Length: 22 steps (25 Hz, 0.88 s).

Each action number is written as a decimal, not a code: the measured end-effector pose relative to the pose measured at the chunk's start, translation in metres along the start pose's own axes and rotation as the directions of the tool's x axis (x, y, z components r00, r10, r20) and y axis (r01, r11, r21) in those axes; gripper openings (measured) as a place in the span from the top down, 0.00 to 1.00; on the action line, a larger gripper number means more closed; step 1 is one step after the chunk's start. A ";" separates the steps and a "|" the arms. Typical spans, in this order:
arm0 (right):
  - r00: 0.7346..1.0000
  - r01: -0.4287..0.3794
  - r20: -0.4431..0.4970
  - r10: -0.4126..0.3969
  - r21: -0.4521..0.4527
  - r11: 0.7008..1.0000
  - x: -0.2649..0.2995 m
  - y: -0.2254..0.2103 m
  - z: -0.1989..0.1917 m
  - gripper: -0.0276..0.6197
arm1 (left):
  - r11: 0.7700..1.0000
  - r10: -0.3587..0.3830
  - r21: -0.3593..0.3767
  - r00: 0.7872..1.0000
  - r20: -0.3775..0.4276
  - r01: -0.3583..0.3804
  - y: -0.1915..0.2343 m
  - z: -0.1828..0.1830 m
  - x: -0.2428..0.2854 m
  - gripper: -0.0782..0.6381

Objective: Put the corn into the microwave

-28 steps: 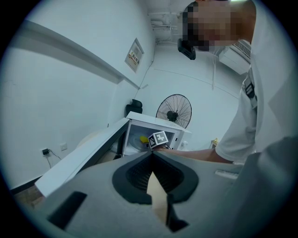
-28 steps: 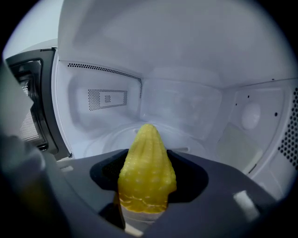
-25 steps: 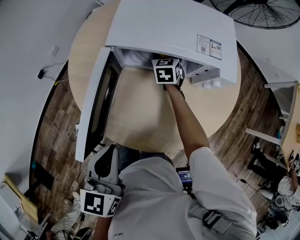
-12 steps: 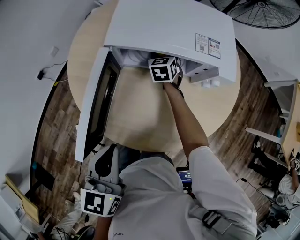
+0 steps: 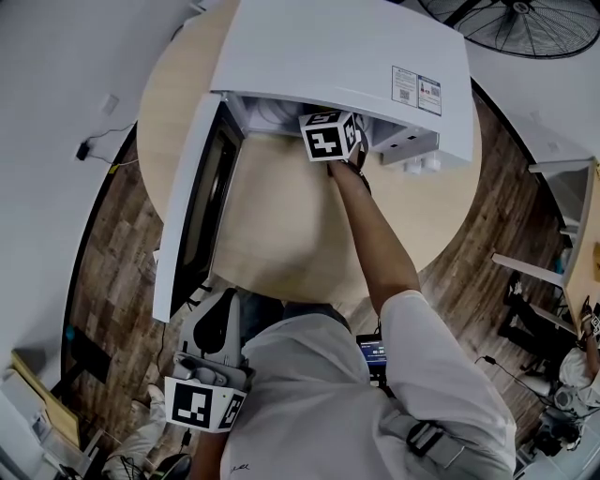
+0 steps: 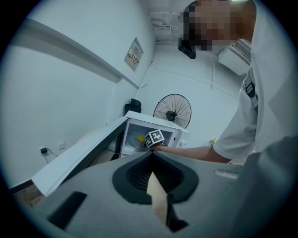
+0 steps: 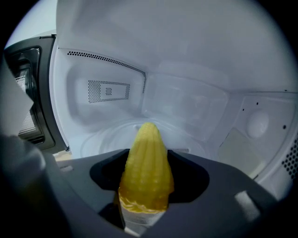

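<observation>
The yellow corn cob (image 7: 146, 160) points tip-first into the white microwave cavity, above the glass turntable (image 7: 104, 135). My right gripper (image 7: 148, 183) is shut on the cob's lower half, and its marker cube (image 5: 328, 136) sits at the mouth of the white microwave (image 5: 347, 56). The microwave door (image 5: 187, 206) hangs wide open to the left. In the left gripper view the corn (image 6: 141, 139) shows as a yellow spot inside the oven. My left gripper (image 5: 216, 323) hangs low by the person's hip, off the table, with its jaws together and nothing in them.
The microwave stands at the far side of a round wooden table (image 5: 281, 225). A floor fan (image 5: 525, 23) stands behind it at the right. The open door blocks the table's left side. The person's arm (image 5: 375, 234) reaches across the tabletop.
</observation>
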State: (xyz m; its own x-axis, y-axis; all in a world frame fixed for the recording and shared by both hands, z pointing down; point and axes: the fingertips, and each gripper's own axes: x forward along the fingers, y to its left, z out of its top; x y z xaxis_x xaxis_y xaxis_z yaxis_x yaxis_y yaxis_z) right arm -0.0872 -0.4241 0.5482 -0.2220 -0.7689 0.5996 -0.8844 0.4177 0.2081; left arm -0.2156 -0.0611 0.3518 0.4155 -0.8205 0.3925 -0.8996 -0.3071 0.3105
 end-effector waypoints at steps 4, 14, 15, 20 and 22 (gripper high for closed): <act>1.000 0.000 0.002 0.000 0.003 1.000 -0.001 0.001 0.000 0.55 | 1.000 -0.003 -0.005 1.000 0.005 0.003 0.000 -0.001 -0.001 0.90; 1.000 0.006 0.007 -0.006 0.046 0.999 -0.005 -0.007 -0.005 0.47 | 1.000 -0.007 -0.002 1.000 0.012 0.007 0.000 -0.001 -0.005 0.90; 1.000 0.004 0.009 -0.004 0.048 0.999 -0.007 -0.008 -0.006 0.47 | 1.000 -0.009 -0.001 1.000 0.010 0.009 -0.001 -0.001 -0.005 0.90; 1.000 -0.008 0.031 0.006 0.057 0.998 -0.017 -0.007 -0.006 0.47 | 1.000 -0.026 0.010 1.000 0.012 0.026 -0.007 0.000 -0.004 0.90; 0.999 -0.012 0.042 0.009 0.057 0.998 -0.021 -0.006 -0.004 0.47 | 0.999 -0.033 0.014 0.999 0.015 0.032 -0.009 0.001 -0.003 0.90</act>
State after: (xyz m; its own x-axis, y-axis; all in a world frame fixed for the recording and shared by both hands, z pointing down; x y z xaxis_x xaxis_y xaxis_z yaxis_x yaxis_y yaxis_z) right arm -0.0761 -0.4085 0.5372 -0.2473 -0.7845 0.5687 -0.9036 0.3987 0.1570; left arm -0.2084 -0.0565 0.3470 0.4426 -0.8170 0.3696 -0.8875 -0.3399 0.3112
